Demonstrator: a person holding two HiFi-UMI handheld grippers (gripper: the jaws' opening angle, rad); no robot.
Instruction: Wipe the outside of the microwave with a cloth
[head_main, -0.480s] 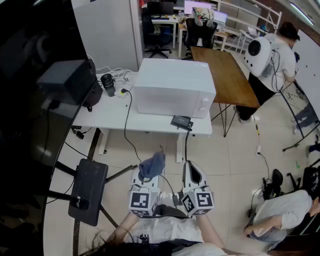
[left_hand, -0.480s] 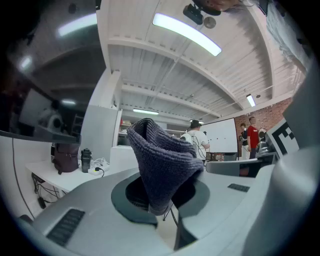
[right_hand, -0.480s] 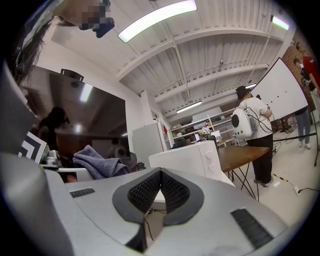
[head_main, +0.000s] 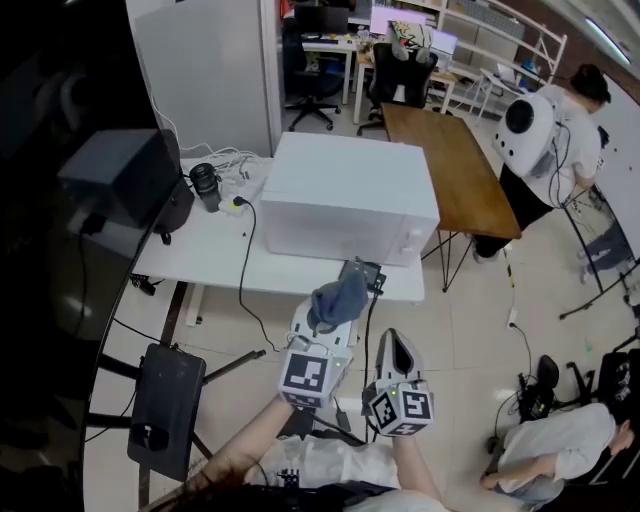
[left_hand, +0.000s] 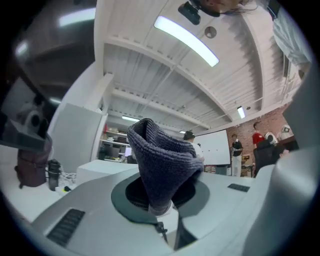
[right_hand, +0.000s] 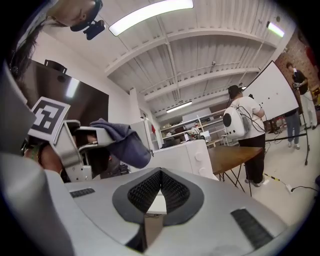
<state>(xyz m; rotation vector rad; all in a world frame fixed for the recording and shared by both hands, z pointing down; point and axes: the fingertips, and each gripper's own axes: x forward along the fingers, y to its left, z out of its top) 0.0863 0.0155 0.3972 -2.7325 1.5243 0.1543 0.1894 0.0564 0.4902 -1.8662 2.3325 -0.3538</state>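
Two grippers hung before the microwave on its tabletop. The left gripper had its fingers clenched on the blue-gray cloth. The right gripper had its fingers pressed together, empty. A good wipe needed the cloth pressed flat.

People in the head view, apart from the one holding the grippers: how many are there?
2. A standing person is at the right, beside the wooden table. A seated person is low at the bottom right. Others may be outside the frame.
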